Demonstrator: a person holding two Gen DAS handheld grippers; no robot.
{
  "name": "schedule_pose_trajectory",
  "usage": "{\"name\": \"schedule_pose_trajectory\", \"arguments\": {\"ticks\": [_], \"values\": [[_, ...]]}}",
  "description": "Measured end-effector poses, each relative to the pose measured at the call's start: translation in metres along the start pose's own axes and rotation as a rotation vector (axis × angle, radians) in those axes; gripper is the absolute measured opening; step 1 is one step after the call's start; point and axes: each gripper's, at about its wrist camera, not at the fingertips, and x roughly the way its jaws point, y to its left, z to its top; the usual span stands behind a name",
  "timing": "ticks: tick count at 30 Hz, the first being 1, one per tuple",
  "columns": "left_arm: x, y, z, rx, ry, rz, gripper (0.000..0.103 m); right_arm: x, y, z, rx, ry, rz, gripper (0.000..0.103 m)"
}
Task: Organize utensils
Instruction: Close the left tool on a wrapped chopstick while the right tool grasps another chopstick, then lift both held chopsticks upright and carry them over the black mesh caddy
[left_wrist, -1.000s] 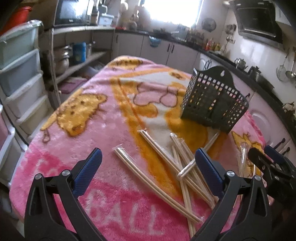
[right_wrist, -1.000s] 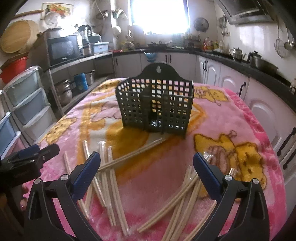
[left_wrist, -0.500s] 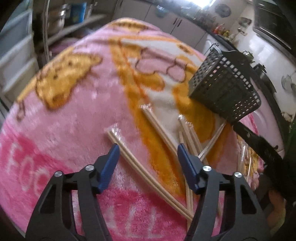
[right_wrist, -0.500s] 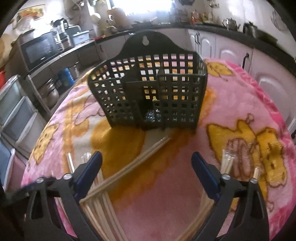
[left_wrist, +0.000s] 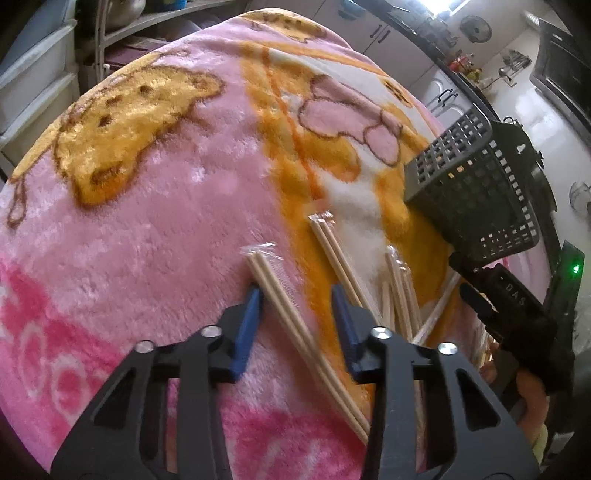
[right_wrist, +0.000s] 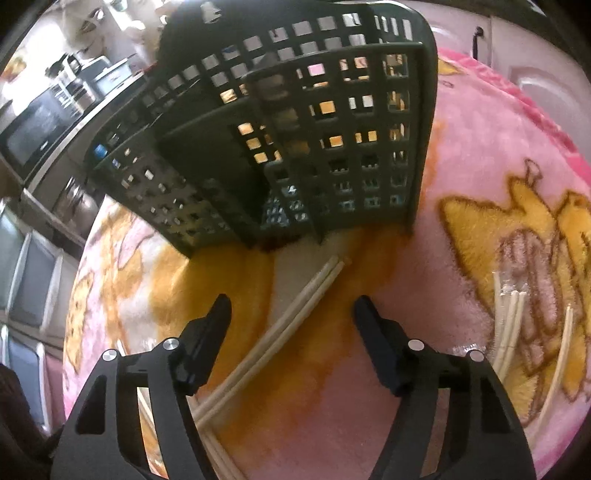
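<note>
Item: left gripper (left_wrist: 295, 295), fingers closing around wrapped chopsticks (left_wrist: 280, 295), not yet gripping; right gripper (right_wrist: 291, 306) likewise astride another pair (right_wrist: 295, 317); I judged centring before clamping advisable

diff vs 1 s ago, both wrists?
Both grippers dropped toward the blanket, jaws just closing. Left gripper now straddles a wrapped chopstick pair, right gripper another pair; neither gripped yet. Basket and chopsticks unmoved.
</note>
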Motion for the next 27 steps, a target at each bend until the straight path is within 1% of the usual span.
{"name": "schedule_pose_trajectory", "arguments": {"ticks": [1,2,3,5,6,9,11,13,14,15,17,19,20,23,25,27], "values": [[0.001,0.004,0.002,-0.008,0.003,-0.005,0.018,0.001,0.0,0.001,0.009,0.004,-0.007,0.06],[0.001,0.007,0.004,-0.014,0.006,-0.02,0.017,0.002,-0.001,0.003,0.014,0.006,-0.018,0.054],[0.0,0.009,0.004,-0.016,0.01,-0.03,0.014,0.003,-0.001,0.004,0.021,0.007,-0.051,0.049],[0.0,0.014,0.006,-0.018,0.015,-0.053,0.012,0.003,-0.003,0.004,0.021,0.002,-0.069,0.029],[0.0,0.016,0.006,-0.014,0.017,-0.066,0.012,0.004,-0.004,0.005,0.021,0.003,-0.064,0.023],[-0.001,0.018,0.005,0.003,0.012,-0.08,0.011,0.001,-0.012,0.004,0.019,-0.001,-0.032,0.017],[-0.003,0.019,0.004,0.008,0.002,-0.093,0.01,-0.003,-0.021,0.002,0.033,0.005,0.008,0.006],[-0.008,0.019,0.004,0.018,-0.021,-0.098,0.009,-0.012,-0.024,-0.001,0.041,-0.007,0.062,0.006],[-0.011,0.017,0.004,0.031,-0.034,-0.099,0.006,-0.018,-0.023,-0.003,0.018,-0.022,0.075,0.006],[-0.014,0.015,0.004,0.045,-0.048,-0.099,0.006,-0.022,-0.024,-0.004,0.005,-0.033,0.095,0.006],[-0.024,0.007,0.004,0.083,-0.084,-0.109,0.006,-0.032,-0.022,-0.007,-0.014,-0.039,0.16,0.006],[-0.034,-0.003,0.004,0.128,-0.118,-0.103,0.005,-0.043,-0.019,-0.009,-0.043,-0.056,0.207,0.006],[-0.04,-0.009,0.005,0.15,-0.138,-0.103,0.005,-0.051,-0.018,-0.01,-0.061,-0.078,0.242,0.006],[-0.056,-0.024,0.008,0.199,-0.189,-0.104,0.004,-0.079,-0.014,-0.01,-0.122,-0.154,0.305,0.006],[-0.067,-0.036,0.011,0.234,-0.223,-0.108,0.003,-0.093,-0.013,-0.009,-0.149,-0.194,0.319,0.006],[-0.073,-0.047,0.014,0.255,-0.239,-0.124,0.002,-0.1,-0.009,-0.006,-0.169,-0.224,0.323,0.006]]}}
